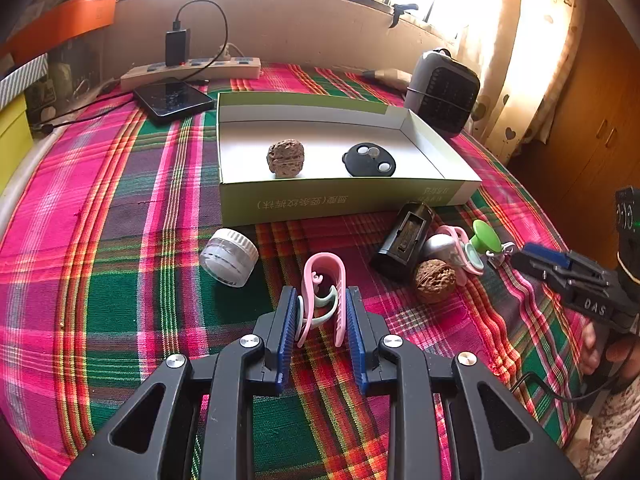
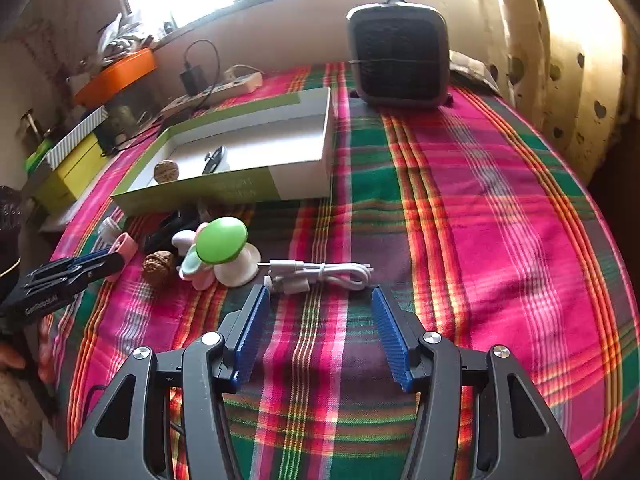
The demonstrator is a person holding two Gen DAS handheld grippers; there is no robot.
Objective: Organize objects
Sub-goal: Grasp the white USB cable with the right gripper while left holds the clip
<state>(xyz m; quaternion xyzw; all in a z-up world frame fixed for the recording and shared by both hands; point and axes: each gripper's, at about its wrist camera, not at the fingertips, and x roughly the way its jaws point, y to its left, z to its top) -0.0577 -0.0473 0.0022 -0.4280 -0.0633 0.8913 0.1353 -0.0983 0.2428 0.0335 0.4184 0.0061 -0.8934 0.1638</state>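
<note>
The left gripper [image 1: 321, 300] has its ribbed blue jaws clenched on a pink, loop-shaped plastic clip with a pale green curl inside [image 1: 324, 280], held just above the bench. The right gripper [image 2: 320, 300] has its jaws released and wide apart, with nothing between them; a coiled white charging cable [image 2: 320, 274] lies on the cloth just beyond its tips. The bench is covered by a coarse woven plaid cloth in pink, green and orange [image 2: 460, 208]. A shallow cardboard box, green outside and white inside [image 1: 240, 200], sits open near the middle, holding a wrinkled brown walnut [image 1: 285, 158] and a smooth black oval fob with three pale buttons [image 1: 369, 160]. In front of the box lie a ribbed-lid clear round jar on its side [image 1: 229, 257], a black rectangular plastic block [image 1: 402, 242], a second walnut [image 1: 434, 280] and a glossy green mushroom-shaped cap on a white base [image 2: 221, 240]. A dark grilled heater [image 2: 398, 58] stands at the far edge, near a heart-patterned curtain [image 2: 560, 80]. A white power strip [image 1: 192, 70] lies below the bright window.
</note>
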